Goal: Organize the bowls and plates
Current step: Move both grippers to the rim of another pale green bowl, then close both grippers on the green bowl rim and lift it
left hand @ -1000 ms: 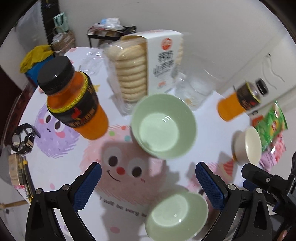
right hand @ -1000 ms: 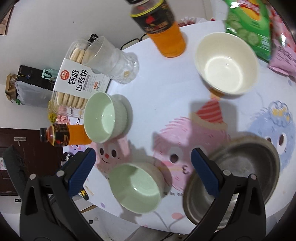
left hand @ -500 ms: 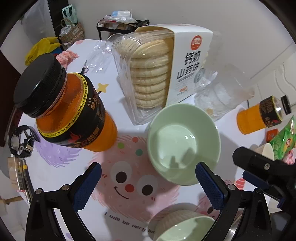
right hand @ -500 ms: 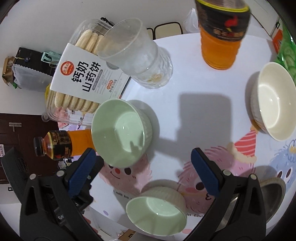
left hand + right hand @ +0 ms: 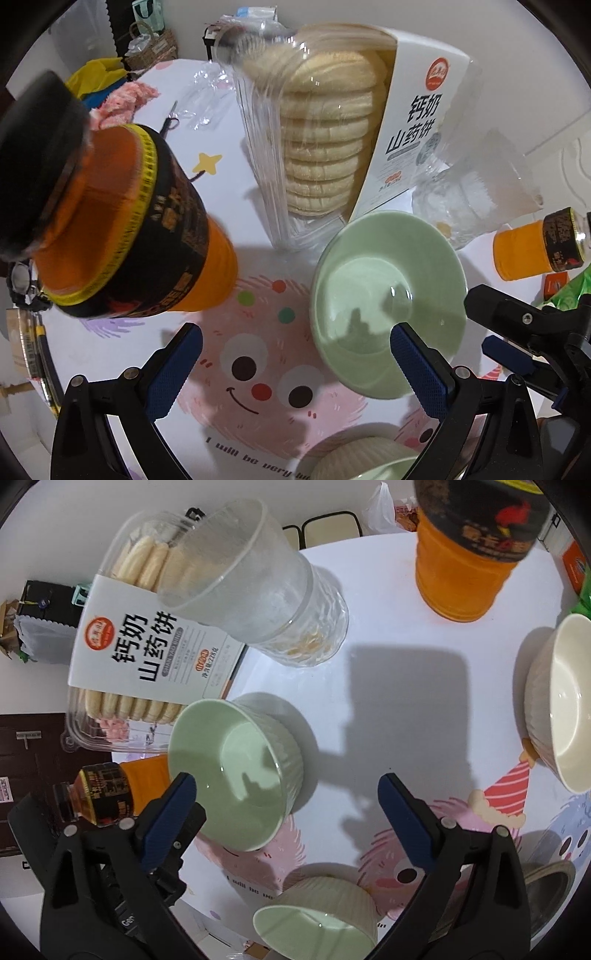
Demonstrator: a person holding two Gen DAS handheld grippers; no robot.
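Bench: a round white bench (image 5: 406, 635) printed with pink and purple cartoon monsters is carrying everything; its edge is curving off at 7 o'clock in the right wrist view.
Room: pale walls are standing behind the bench, a dark door is showing at 9 o'clock in the right wrist view, and a woven basket (image 5: 151, 48) is sitting on the far side at 11 o'clock in the left wrist view.
Clutter: a clear box of round biscuits (image 5: 325, 147), a clear plastic cup (image 5: 251, 579) lying tilted against it, and two orange drink bottles (image 5: 122, 236) (image 5: 465, 554) are crowding the far half.
Near green bowl: the near green bowl (image 5: 317, 915) is sitting at the bench edge at 6 o'clock.
Far green bowl: the far green bowl (image 5: 388, 299) is sitting upright just in front of the biscuit box, between the two tools.
Cream bowl: the cream bowl (image 5: 565, 701) is standing at 3 o'clock, well apart from the green pair.
Left tongs: the left tongs (image 5: 295, 365) are spread wide, gripping nothing, with the right-hand finger overlapping the far green bowl's rim.
Right tongs: the right tongs (image 5: 288, 816) are also gaping wide and empty.
Change: both tools have been pushing forward over the last second; the far green bowl is looming larger and the near one is slipping under the lower edge.
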